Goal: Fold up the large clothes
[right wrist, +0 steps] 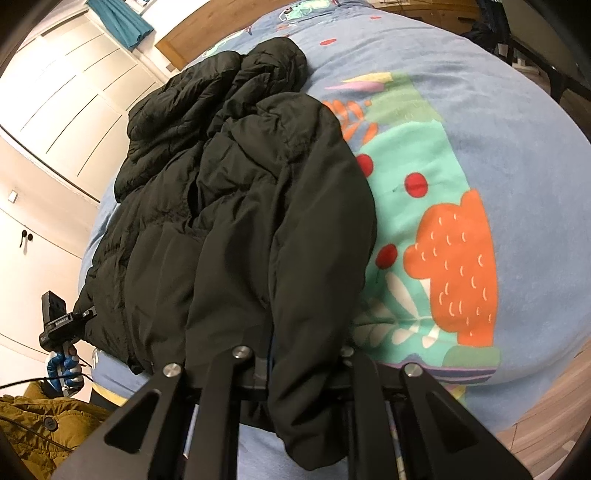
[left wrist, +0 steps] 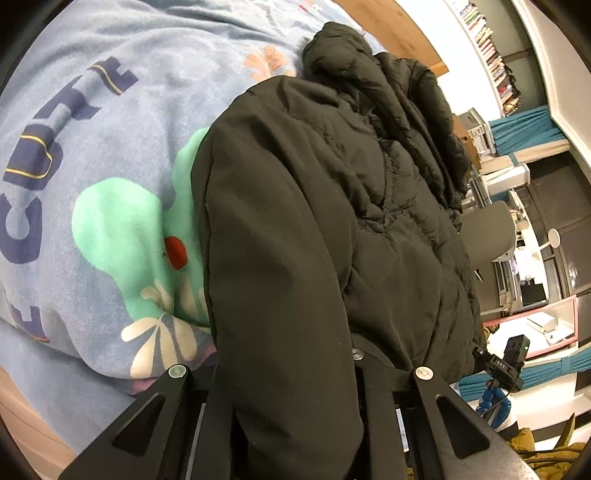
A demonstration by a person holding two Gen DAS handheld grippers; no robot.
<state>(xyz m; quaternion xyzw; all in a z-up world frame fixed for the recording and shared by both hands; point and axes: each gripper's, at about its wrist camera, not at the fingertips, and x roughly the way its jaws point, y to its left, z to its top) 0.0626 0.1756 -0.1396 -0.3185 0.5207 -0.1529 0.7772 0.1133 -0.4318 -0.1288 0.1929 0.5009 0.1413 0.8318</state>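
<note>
Bedroom scene: blue printed blanket (left wrist: pixel 110 122) on a bed, white wardrobe doors behind in the right wrist view, bookshelves and a desk in the left one. Black puffer jacket (left wrist: pixel 332 192) lies on the blanket, running away from both sets of jaws toward the wooden headboard (right wrist: pixel 207 22), hood end farthest out.

Left gripper (left wrist: pixel 291 413): jaws narrow, clamped on a fold of jacket fabric that passes between the fingers and hangs down below them. Right gripper (right wrist: pixel 295 406): same state, pinching another fold of the near edge, with loose cloth drooping past the fingertips. From each camera the other gripper shows out to the side, by the jacket's far edge.

Judged step: near edge is gripped on both sides, ready to be carried over the body for a fold.

Doing it well, as a judgement:
- lift both ends level and together so the hem stays straight between the jaws
- padded fabric is slippery and bulky; pinches look shallow, so move slowly to avoid slip
- clear the rumpled middle ahead of the jaws before laying down
- land the edge square toward the hood end, then release both together.
</note>
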